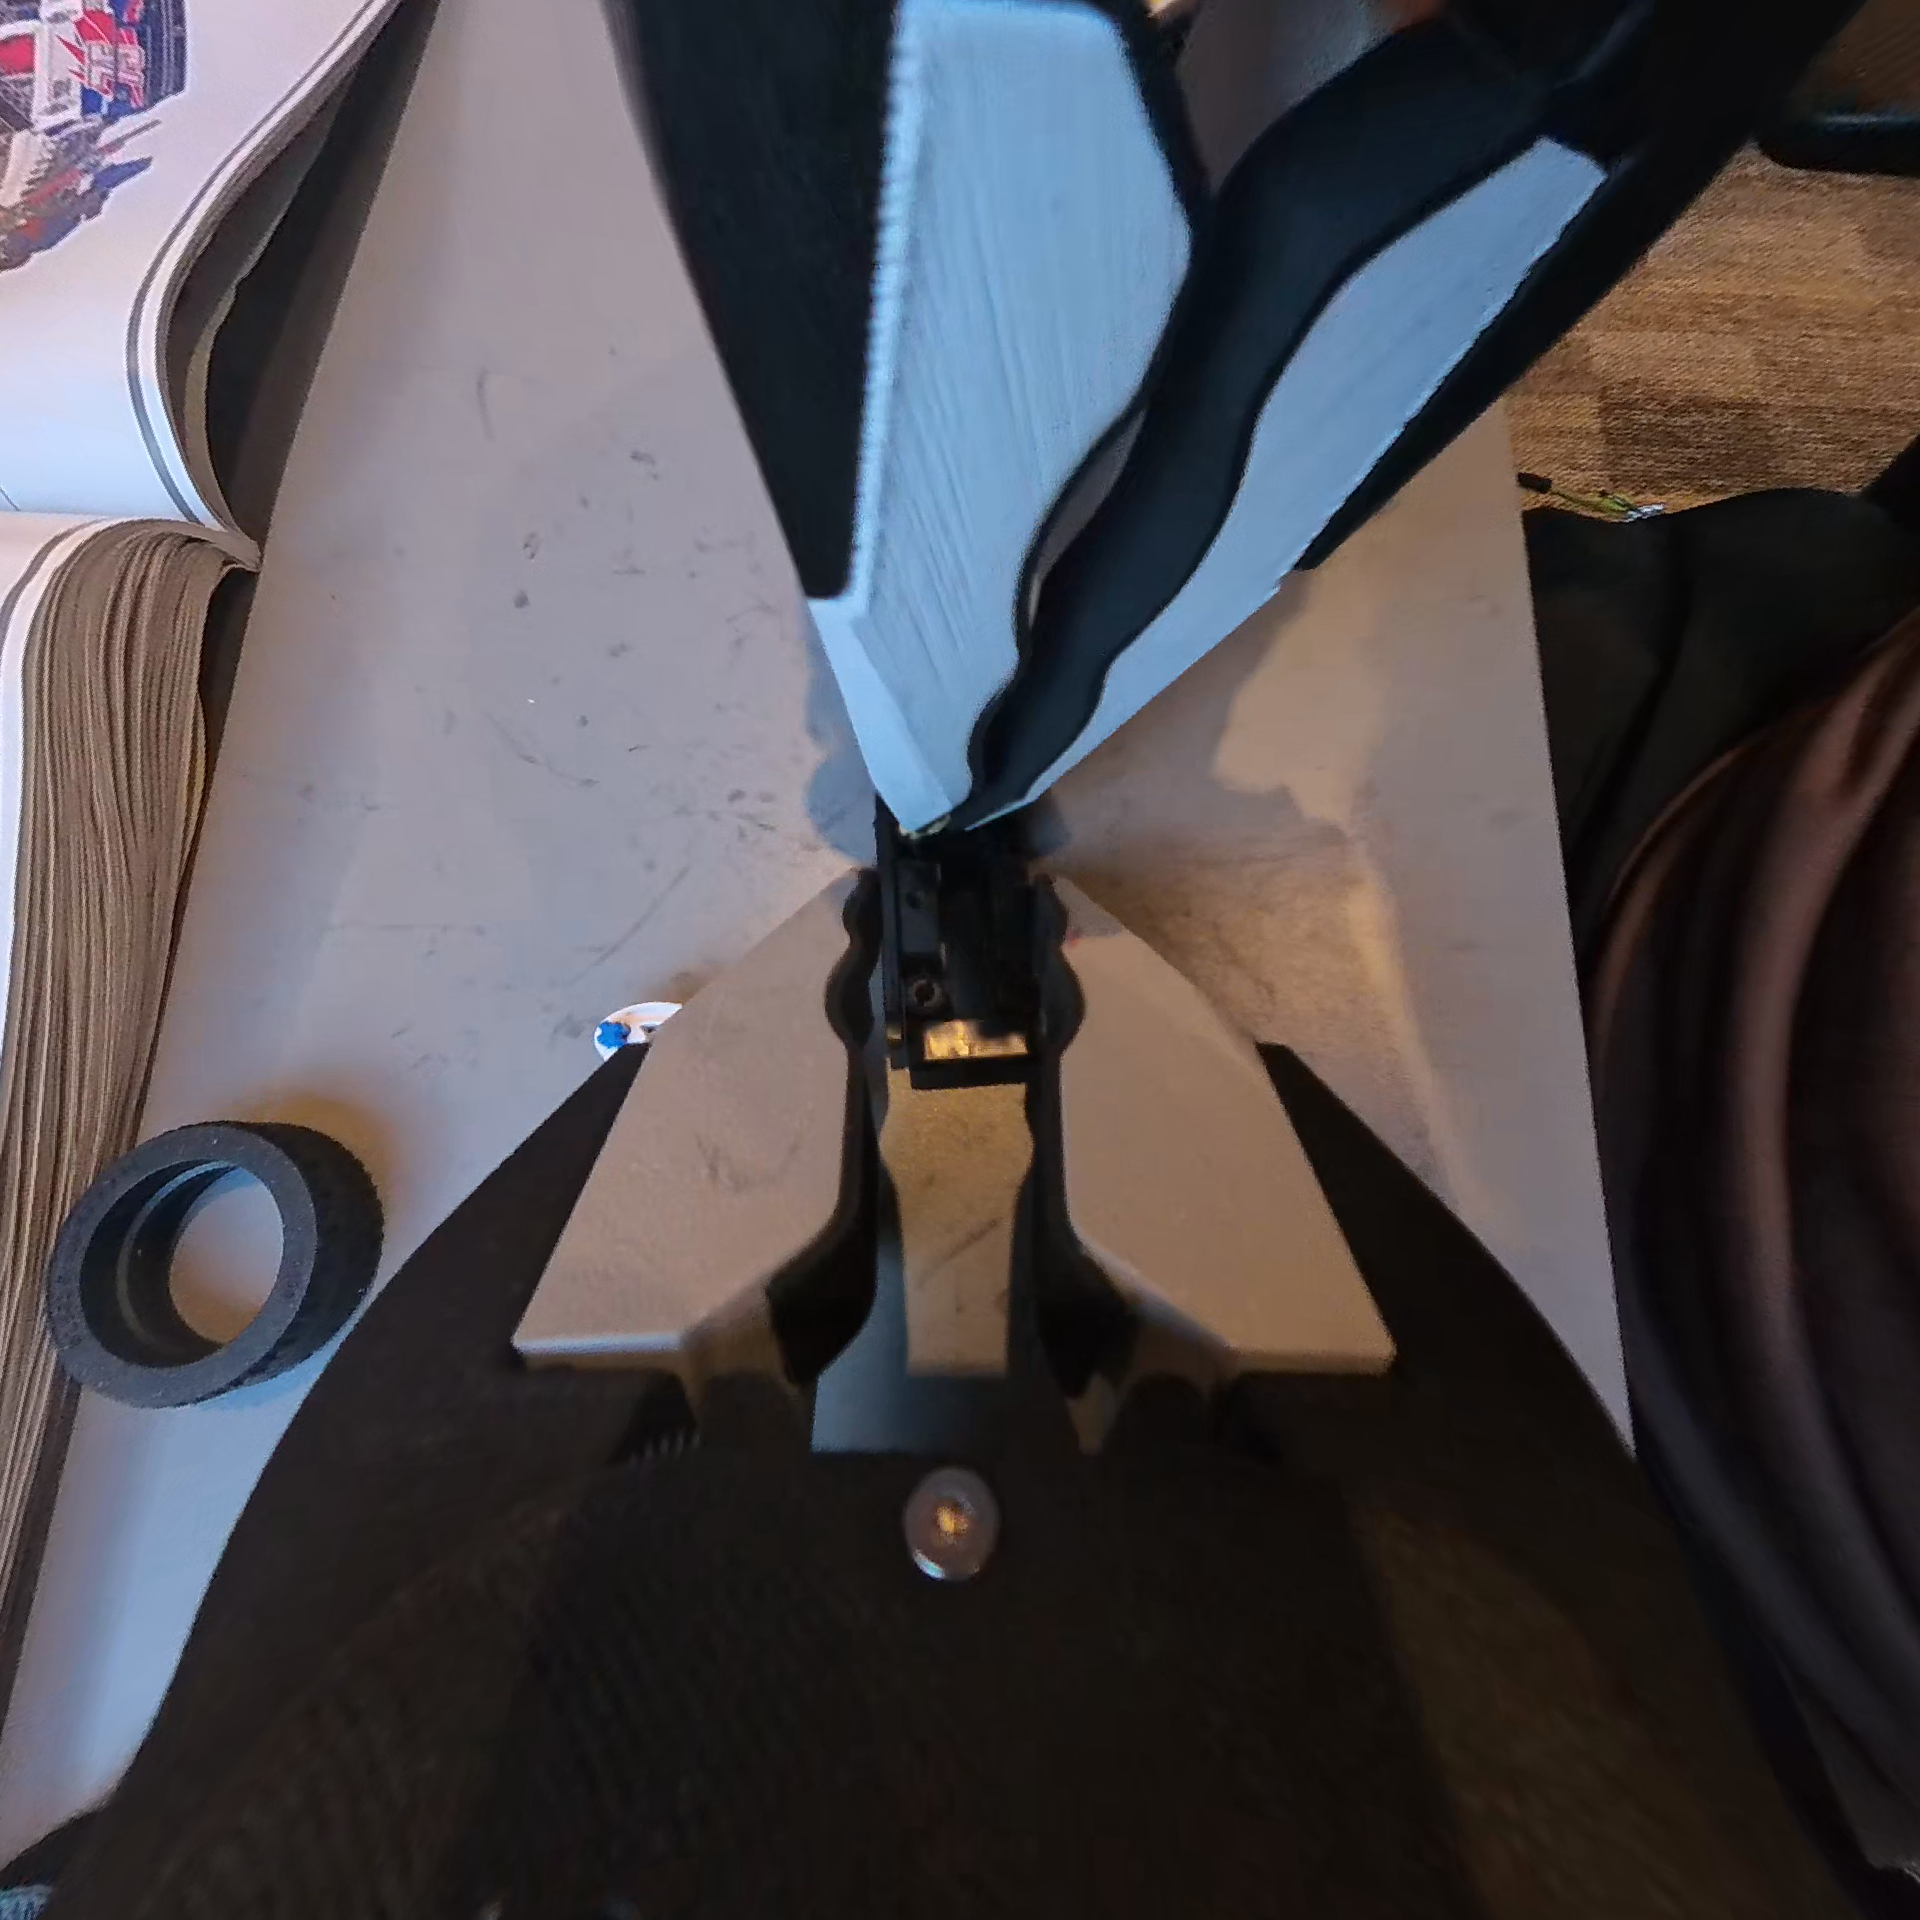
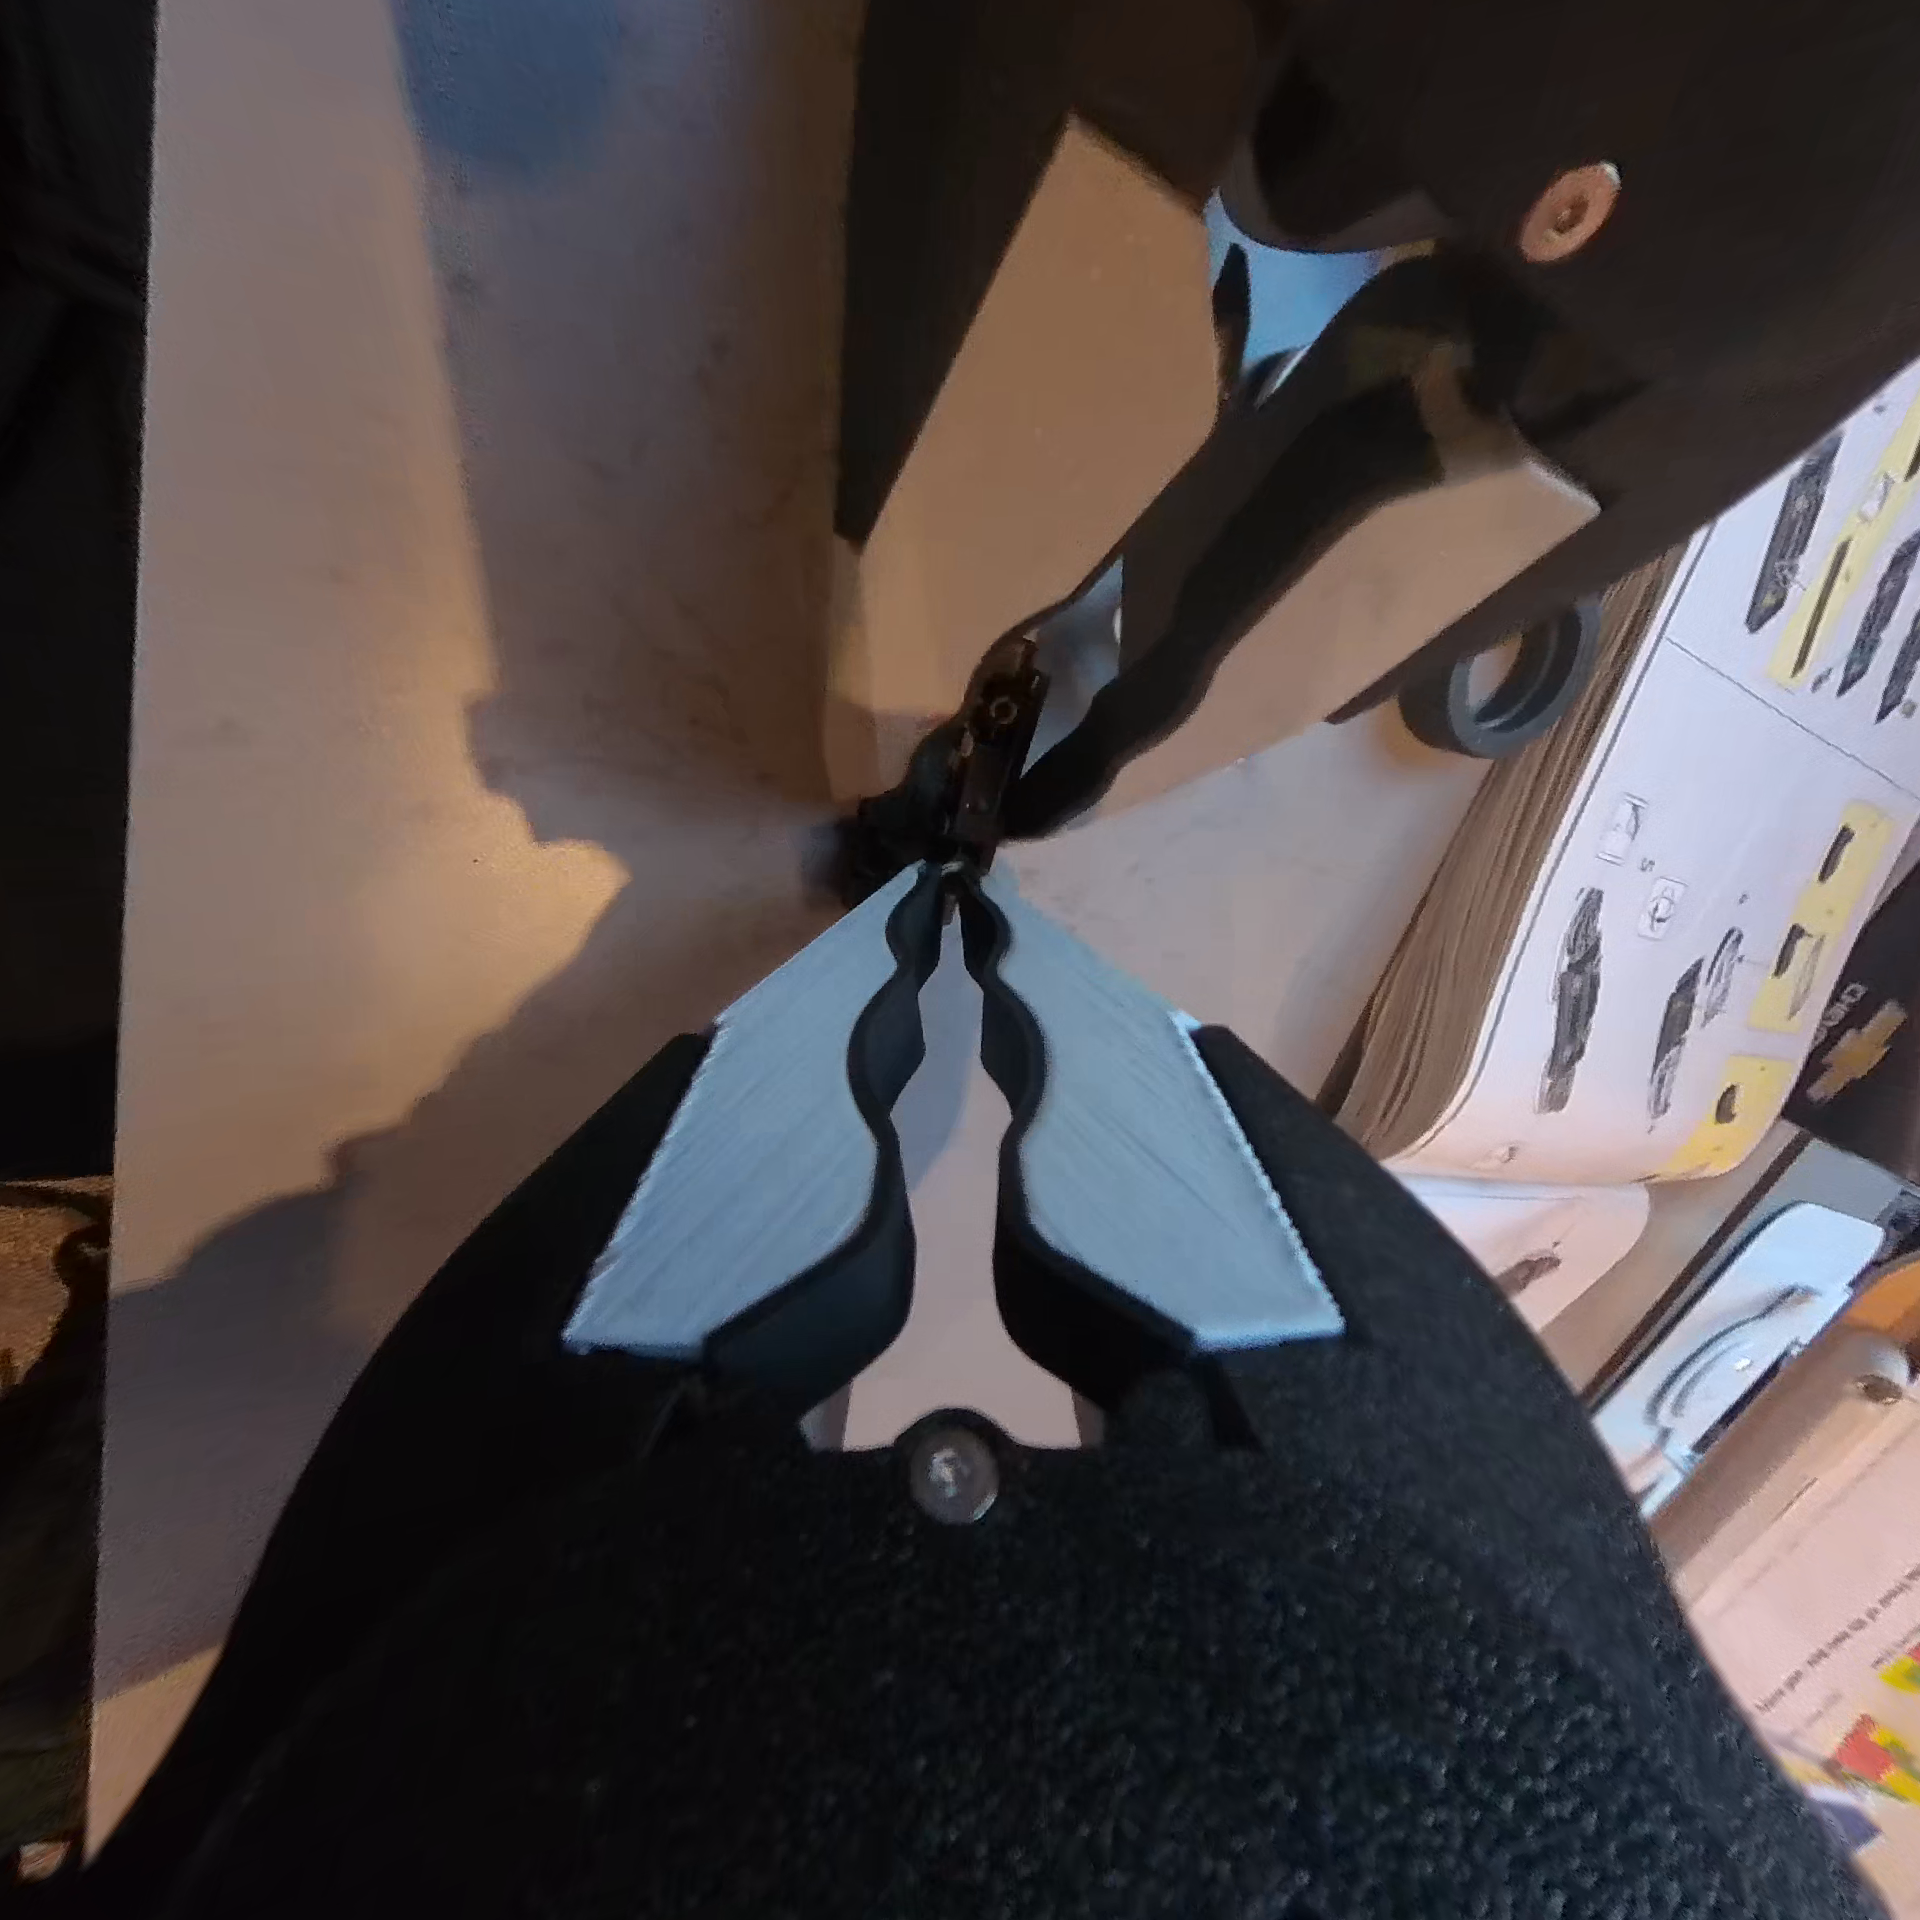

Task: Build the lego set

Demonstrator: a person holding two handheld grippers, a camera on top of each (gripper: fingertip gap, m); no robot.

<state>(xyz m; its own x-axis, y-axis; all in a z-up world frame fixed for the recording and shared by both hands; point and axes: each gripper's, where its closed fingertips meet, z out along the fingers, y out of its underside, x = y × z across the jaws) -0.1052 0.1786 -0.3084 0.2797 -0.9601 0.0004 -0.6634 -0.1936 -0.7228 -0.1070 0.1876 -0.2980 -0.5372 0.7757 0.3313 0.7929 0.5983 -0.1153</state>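
Note:
My left gripper (image 1: 956,935) is shut on a small black lego assembly (image 1: 961,1039) and holds it just above the white table (image 1: 468,727). My right gripper (image 1: 961,816) comes in from above, with its tips meeting the assembly's far end. In the right wrist view, my right gripper (image 2: 954,883) is pinched nearly shut on a tiny pale piece, too small to identify. It presses this piece against the black assembly (image 2: 997,717), which my left gripper (image 2: 966,790) holds from the upper right.
A black rubber tyre (image 1: 213,1262) lies at the left, also visible in the right wrist view (image 2: 1507,686). A thick open instruction booklet (image 1: 94,260) (image 2: 1662,831) lies beyond it. A small white and blue piece (image 1: 634,1023) lies by my left finger. Dark fabric (image 1: 1766,1039) borders the table's right edge. My two grippers' fingertips are within a few centimetres of each other.

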